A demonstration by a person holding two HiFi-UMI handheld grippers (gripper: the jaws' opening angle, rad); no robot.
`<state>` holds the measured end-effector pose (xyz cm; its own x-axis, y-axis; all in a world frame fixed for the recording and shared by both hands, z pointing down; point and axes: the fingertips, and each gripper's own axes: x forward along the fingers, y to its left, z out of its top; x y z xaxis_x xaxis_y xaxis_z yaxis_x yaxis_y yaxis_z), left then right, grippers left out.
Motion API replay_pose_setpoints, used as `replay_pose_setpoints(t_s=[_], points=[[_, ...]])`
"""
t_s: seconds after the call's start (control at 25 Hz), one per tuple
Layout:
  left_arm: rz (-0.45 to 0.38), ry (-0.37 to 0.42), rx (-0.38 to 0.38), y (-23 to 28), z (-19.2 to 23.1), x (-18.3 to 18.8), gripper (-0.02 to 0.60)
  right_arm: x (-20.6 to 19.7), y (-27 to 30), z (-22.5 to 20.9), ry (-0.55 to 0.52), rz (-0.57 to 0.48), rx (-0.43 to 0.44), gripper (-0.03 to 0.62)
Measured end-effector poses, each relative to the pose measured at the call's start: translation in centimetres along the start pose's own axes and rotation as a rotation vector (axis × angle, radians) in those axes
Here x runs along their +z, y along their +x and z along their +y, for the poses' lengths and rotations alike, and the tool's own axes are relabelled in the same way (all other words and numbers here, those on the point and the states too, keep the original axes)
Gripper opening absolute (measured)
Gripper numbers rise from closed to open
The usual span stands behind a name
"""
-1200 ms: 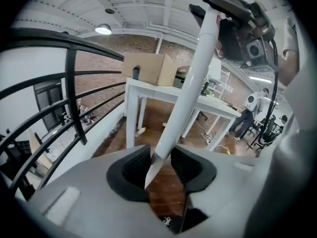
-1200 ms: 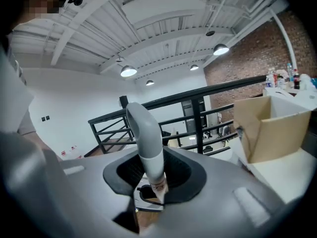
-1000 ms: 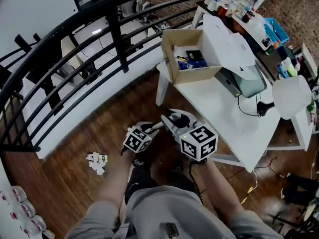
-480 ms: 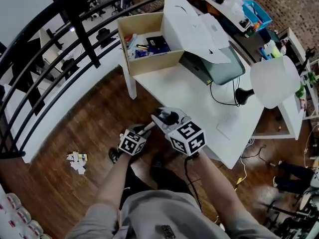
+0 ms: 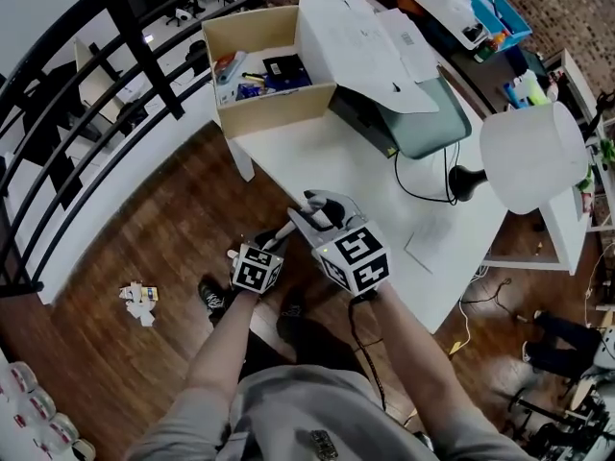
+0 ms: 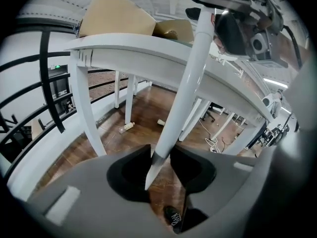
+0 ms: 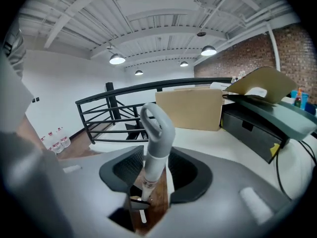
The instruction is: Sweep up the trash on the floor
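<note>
A long broom handle, white pole [image 6: 185, 93] with a grey looped top [image 7: 157, 133], runs between both grippers. My left gripper [image 6: 159, 157] is shut on the white pole low down; in the head view the left gripper [image 5: 272, 246] sits just left of the right one. My right gripper [image 5: 309, 209] has the grey top between its jaws, which have just been opening a little; the pads [image 7: 136, 175] still lie against its sides. Crumpled paper trash [image 5: 137, 298] lies on the wooden floor at left, apart from both grippers. The broom's head is hidden.
A white table [image 5: 384, 200] stands just ahead, bearing a cardboard box [image 5: 269, 65], a printer [image 5: 413, 113] and a lamp [image 5: 533, 157]. A black railing [image 5: 115, 27] curves along the left. A small bottle [image 6: 127, 127] lies under the table. My shoe [image 5: 211, 296] is below the grippers.
Both grippers have sunk together with the handle and come closer to the table's edge. In the head view the box, the table and the paper trash have slid to the left.
</note>
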<state>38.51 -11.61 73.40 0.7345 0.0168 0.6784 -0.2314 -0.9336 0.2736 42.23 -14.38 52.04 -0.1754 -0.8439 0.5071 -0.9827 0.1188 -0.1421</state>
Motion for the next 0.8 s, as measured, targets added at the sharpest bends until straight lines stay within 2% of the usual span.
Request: replay_pose_setpoints(t_s=[0.04, 0.12, 0.4, 0.56, 0.64, 0.8], points=[[0.002, -0.001, 0.006, 0.3, 0.1, 0.2, 0.126, -0.1, -0.3, -0.4, 0.008, -0.009, -0.006, 0.167], [0.005, -0.001, 0.013, 1.0, 0.3, 0.6, 0.126, -0.3, -0.9, -1.3, 0.032, -0.02, -0.015, 0.173], [-0.003, -0.042, 0.038, 1.7, 0.7, 1.0, 0.13, -0.9, -3.8, -3.5, 0.123, -0.059, -0.054, 0.173], [-0.003, -0.075, 0.013, 1.9, -0.2, 0.6, 0.139, -1.9, -5.3, -3.4, 0.145, -0.062, -0.051, 0.17], [0.0, -0.075, 0.009, 1.6, -0.6, 0.5, 0.174, -2.2, -5.7, -3.2, 0.145, -0.059, -0.043, 0.166], [-0.015, -0.067, 0.021, -0.5, -1.5, 1.3, 0.187, -2.6, -6.6, -3.4, 0.159, -0.051, -0.054, 0.153]])
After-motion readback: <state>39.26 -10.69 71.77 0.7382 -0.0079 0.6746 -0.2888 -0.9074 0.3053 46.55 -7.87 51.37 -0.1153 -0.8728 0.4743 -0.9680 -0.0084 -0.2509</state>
